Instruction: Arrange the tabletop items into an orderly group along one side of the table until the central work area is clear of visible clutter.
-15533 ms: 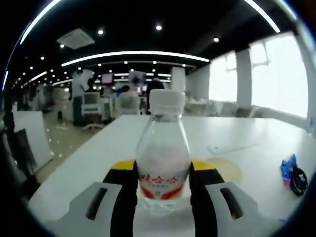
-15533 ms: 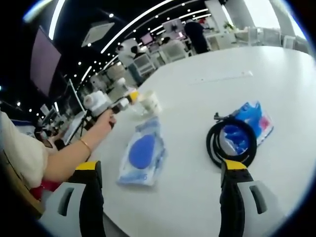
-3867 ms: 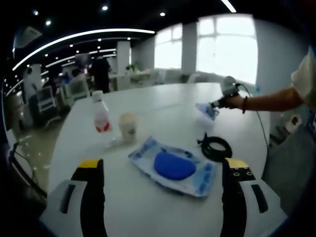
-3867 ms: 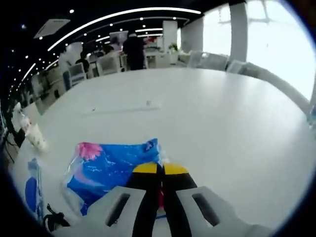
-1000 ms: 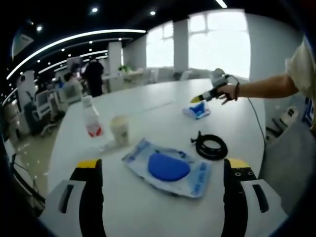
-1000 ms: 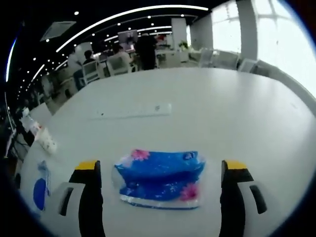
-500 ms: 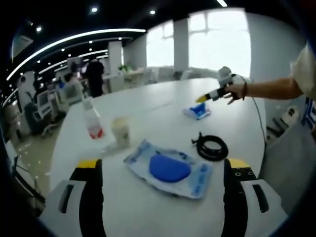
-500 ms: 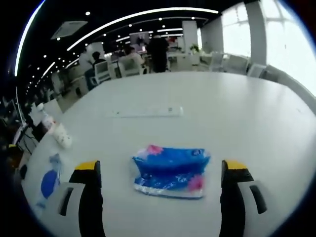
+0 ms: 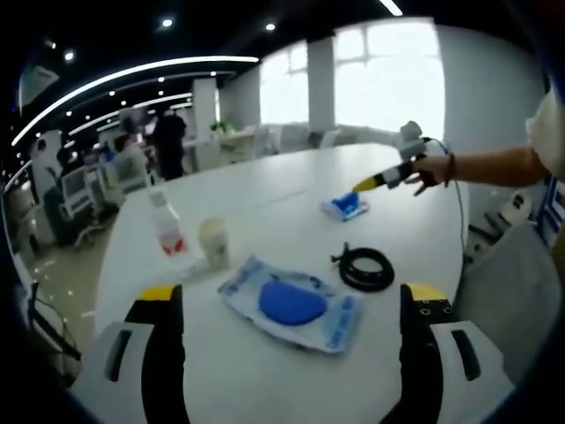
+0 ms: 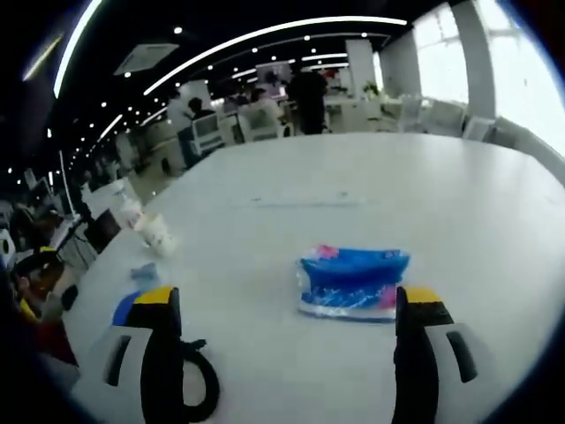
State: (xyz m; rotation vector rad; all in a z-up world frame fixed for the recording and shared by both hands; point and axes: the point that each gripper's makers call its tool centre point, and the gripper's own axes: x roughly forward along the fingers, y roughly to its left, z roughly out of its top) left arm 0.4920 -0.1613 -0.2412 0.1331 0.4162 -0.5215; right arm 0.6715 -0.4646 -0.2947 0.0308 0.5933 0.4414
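Both grippers [image 9: 287,353] [image 10: 282,353] agape — tissue pack [image 10: 351,281] released.

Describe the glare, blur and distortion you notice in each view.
Left gripper view: bright windows wash out to white; the clear plastic bottle looks soft. Right gripper view: fisheye bends the ceiling light strips into arcs; background people are blurred.

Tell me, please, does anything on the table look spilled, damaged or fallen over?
Nothing stands out. The bottle and the cup stand upright side by side; the blue pouch, the cable coil and the tissue pack lie flat on the white table.
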